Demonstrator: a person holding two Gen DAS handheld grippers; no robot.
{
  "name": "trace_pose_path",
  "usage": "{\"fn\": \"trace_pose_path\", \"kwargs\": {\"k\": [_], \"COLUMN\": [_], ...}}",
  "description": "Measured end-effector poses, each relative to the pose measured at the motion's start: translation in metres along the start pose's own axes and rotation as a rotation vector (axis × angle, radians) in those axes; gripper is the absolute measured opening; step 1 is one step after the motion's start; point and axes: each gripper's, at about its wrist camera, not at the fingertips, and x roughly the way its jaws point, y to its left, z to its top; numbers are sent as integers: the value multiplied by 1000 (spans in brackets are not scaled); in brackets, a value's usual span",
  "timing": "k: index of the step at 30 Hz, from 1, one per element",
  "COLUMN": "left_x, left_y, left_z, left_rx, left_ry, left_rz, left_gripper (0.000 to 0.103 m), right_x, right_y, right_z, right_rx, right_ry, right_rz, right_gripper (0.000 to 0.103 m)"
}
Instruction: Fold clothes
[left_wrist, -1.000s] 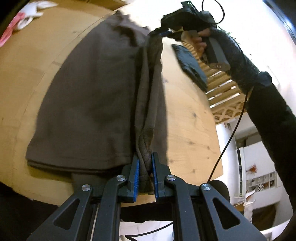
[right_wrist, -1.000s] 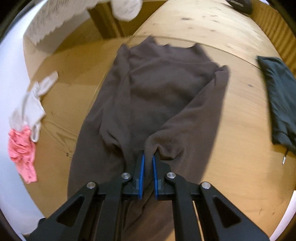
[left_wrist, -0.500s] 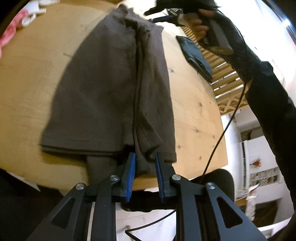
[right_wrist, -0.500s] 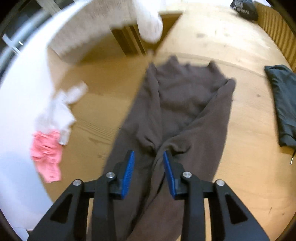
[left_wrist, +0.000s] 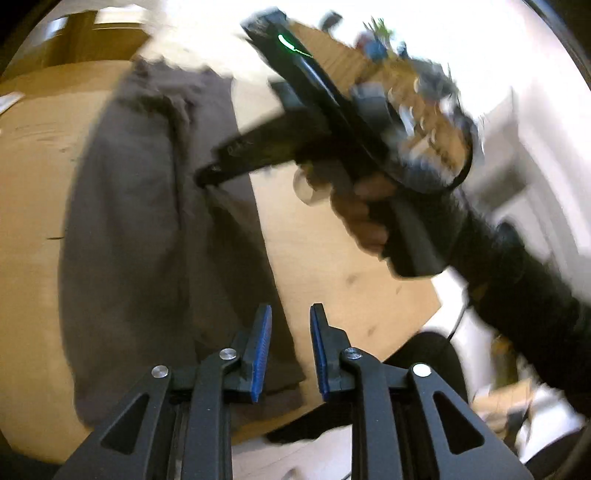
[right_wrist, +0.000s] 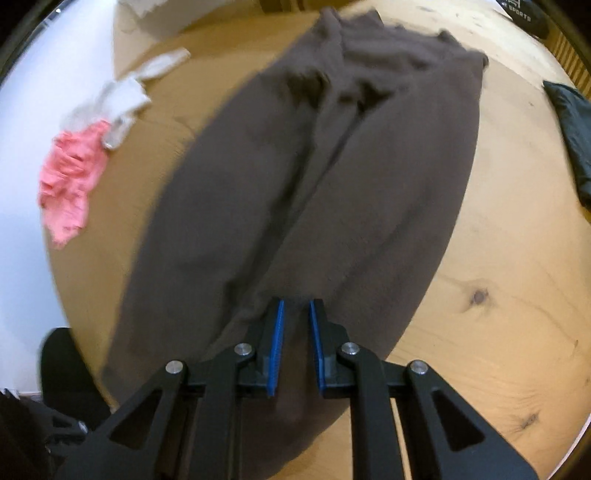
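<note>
We see no containers; our left claw (left_wrist: 287, 352) is closing on nothing, brown garment (left_wrist: 147, 229) just left; our right claw (right_wrist: 294, 347) is closing, unclenched, above it.

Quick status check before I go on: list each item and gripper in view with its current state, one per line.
Brown garment: lying on the wooden table, a long fold lengthwise, not gripped.
Left gripper: jaws apart and closing, nothing pinched.
Right gripper: jaws apart and closing, over the brown cloth, not clamped.
Pink garment: crumpled, unfolded.
White garment: crumpled beside the pink one.
Dark garment: at the table edge, partly out of frame.
</note>
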Motion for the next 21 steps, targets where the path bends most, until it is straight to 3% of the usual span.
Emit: {"fn": "trace_pose_path", "kwargs": {"k": [3,7,11,13,15,18,20,21], "left_x": [-10,-39,-59,-51,-33,7,3,-1], "left_y": [30,45,24,17,16,25,33,37], "left_z": [-26,-45,-36,-26,-23,-21,-24,-26], "left_rx": [-33,-54,27,29,35,33,5,-11], "left_ry": [43,44,-50,-66,-60,19,18,14], "left_rz": [122,195,207,163,145,181,176,172], "left_gripper": [11,11,13,19,19,19,22,24], "right_x": [-4,-17,-37,-33,-20,-8,-13,-21], "right_y": [-11,-20,-16,-7,1,7,8,7], "right_z": [-1,-6,-21,-27,-32,-31,-20,-11], "right_rx": [45,90,104,70,32,-24,-45,-57], "right_ry": [-17,-56,-121,-113,-68,-26,22,-3], "right_rz": [41,72,98,73,35,-11,-4,-3], "right_gripper": [12,12,15,15,15,17,17,20]}}
